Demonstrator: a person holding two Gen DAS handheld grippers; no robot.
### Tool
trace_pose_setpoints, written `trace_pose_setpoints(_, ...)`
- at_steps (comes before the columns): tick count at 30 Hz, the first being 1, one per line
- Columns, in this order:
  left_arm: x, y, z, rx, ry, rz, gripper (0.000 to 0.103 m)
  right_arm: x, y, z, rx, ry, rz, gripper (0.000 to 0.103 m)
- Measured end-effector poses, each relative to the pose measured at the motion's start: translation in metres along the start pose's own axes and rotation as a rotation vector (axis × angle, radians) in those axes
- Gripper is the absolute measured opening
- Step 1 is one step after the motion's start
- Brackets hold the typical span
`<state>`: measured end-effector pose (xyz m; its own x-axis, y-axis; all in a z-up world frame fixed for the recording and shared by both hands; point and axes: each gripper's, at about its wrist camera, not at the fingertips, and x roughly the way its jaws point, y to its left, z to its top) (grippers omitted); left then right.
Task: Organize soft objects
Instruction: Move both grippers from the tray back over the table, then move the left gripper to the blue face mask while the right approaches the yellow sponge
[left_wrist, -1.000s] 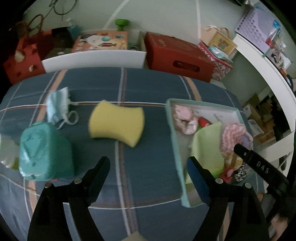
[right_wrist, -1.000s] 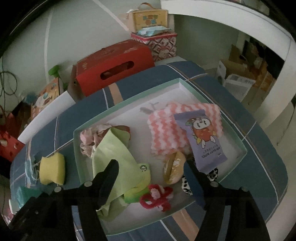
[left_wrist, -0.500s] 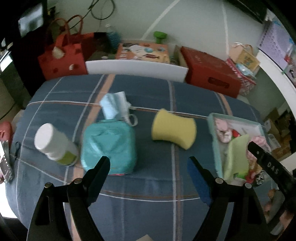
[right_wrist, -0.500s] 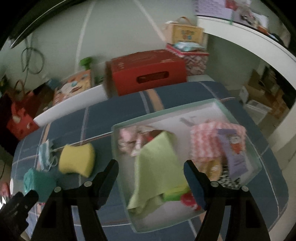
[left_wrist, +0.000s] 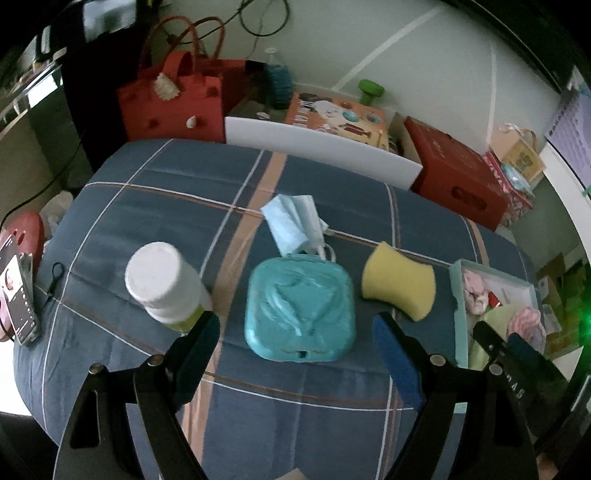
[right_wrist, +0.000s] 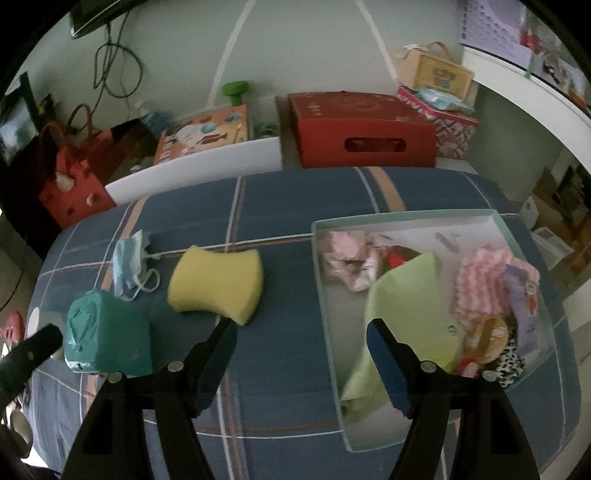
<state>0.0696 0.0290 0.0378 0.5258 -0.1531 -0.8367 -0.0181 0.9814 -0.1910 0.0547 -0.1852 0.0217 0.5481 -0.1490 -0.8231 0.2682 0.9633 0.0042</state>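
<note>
Your left gripper (left_wrist: 295, 345) hangs above the worktop (left_wrist: 155, 192) covered in blue plaid cloth, jaws released and holding nothing; between them sits the teal soft rounded wipes pouch (left_wrist: 300, 308). Take that pouch as your landmark. Just behind it lies the crumpled light-blue face mask (left_wrist: 293, 225), its ear loop touching the pouch's far edge. To the pouch's right, near but apart, rests the yellow hourglass-shaped sponge (left_wrist: 399, 280). To the pouch's left stands the white-capped plastic bottle with a green base (left_wrist: 162, 282), tilted toward the camera.

Farther right of the pouch, past the sponge, is the shallow mint-edged tray (right_wrist: 406, 218). It holds a light-green cloth (right_wrist: 402, 306), a pink-and-white zigzag cloth (right_wrist: 480, 280), a pale pink crumpled fabric (right_wrist: 347, 254), a purple snack packet (right_wrist: 528, 306) and smaller pieces you cannot tell apart.

Your right gripper (right_wrist: 299, 356) hovers with jaws released and empty, one finger over the tray's near-left part, the other toward the sponge.
</note>
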Motion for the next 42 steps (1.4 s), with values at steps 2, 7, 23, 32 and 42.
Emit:
trace_pose_setpoints(2,0.0,0.008,0.002,-0.021,0.003,-0.009,0.085,0.002,0.005,0.0,-0.011,0.005,0.006,0.077)
trace_pose_setpoints(7,0.001,0.023,0.005,-0.056,0.01,-0.009,0.085,0.015,0.018,-0.001,-0.016,0.04,0.026,0.077)
trace_pose_setpoints(23,0.022,0.025,0.039,-0.048,0.068,-0.037,0.085,0.066,0.04,0.004,-0.129,0.111,0.005,0.076)
trace_pose_setpoints(32,0.073,0.012,0.093,0.002,0.225,-0.022,0.085,0.095,0.045,0.009,-0.167,0.15,-0.027,0.076)
trace_pose_setpoints(42,0.129,-0.011,0.109,0.102,0.367,0.105,0.085,0.105,0.041,0.011,-0.155,0.157,0.033,0.061)
